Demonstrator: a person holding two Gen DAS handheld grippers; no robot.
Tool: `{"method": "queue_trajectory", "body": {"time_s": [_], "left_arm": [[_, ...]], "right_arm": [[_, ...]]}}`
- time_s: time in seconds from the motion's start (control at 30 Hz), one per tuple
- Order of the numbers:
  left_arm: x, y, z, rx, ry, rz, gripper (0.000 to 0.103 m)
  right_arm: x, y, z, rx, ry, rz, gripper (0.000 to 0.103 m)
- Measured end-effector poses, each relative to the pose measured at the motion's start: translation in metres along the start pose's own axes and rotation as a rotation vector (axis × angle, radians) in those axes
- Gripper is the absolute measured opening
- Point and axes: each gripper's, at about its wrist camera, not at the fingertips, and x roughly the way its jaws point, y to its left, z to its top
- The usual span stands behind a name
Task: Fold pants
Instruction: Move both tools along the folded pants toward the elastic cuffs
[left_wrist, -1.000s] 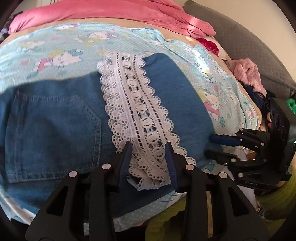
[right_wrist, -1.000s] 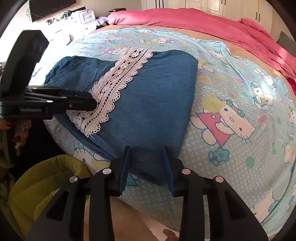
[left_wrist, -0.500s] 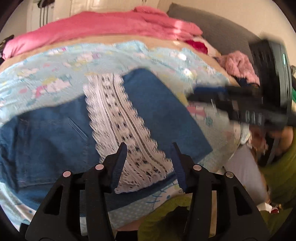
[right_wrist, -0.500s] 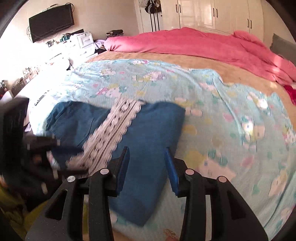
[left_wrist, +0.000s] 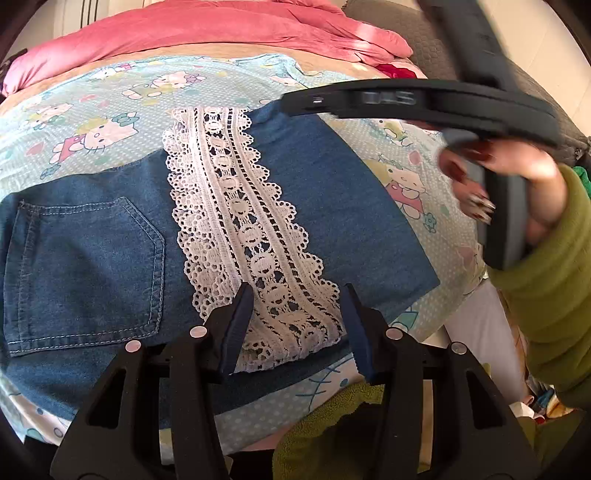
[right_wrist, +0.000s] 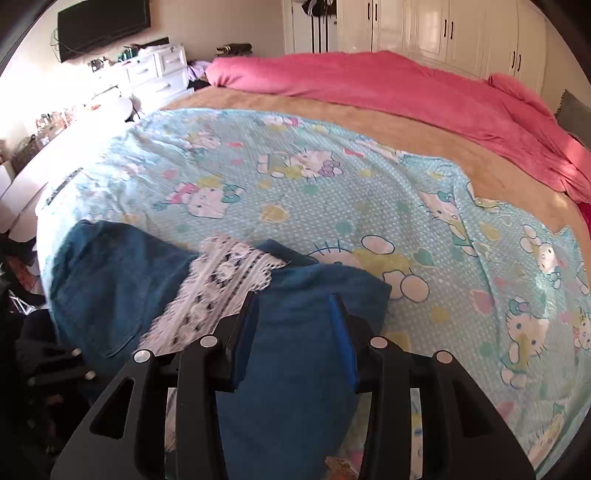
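The blue denim pants (left_wrist: 332, 206) lie folded flat on the bed, with a back pocket (left_wrist: 85, 269) at the left and a white lace band (left_wrist: 240, 229) running down the middle. My left gripper (left_wrist: 297, 325) is open and empty, just above the near end of the lace. In the right wrist view the pants (right_wrist: 306, 350) sit at the bed's near corner, and my right gripper (right_wrist: 293, 332) is open and empty above the folded end. The right gripper's body (left_wrist: 424, 107) passes across the upper right of the left wrist view, held by a hand (left_wrist: 517, 192).
The bed carries a light blue cartoon-print sheet (right_wrist: 332, 184), a tan blanket (right_wrist: 406, 125) and a pink duvet (right_wrist: 406, 85) at the far side. White drawers (right_wrist: 159, 74) and wardrobes (right_wrist: 443, 29) stand beyond. A green sleeve (left_wrist: 546, 288) is at the right. A grey headboard (left_wrist: 443, 44) is behind.
My right gripper has lifted off the pants' near edge and swung up and across over them. My left gripper has shifted a little and stays open over the lace.
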Motion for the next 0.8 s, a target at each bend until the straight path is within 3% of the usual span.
{"method": "queue_trajectory", "body": {"time_s": [0.27, 0.6, 0.8], "left_arm": [[-0.001, -0.001, -0.002, 0.002, -0.002, -0.003, 0.043], [-0.002, -0.004, -0.003, 0.002, -0.003, -0.002, 0.044], [-0.007, -0.008, -0.005, -0.004, -0.008, -0.005, 0.047]], "right_arm": [[0.058, -0.03, 0.003, 0.058, 0.131, -0.082, 0.037], [0.066, -0.039, 0.002, 0.099, 0.115, -0.05, 0.038], [0.038, -0.041, -0.001, 0.113, 0.041, -0.053, 0.048]]}}
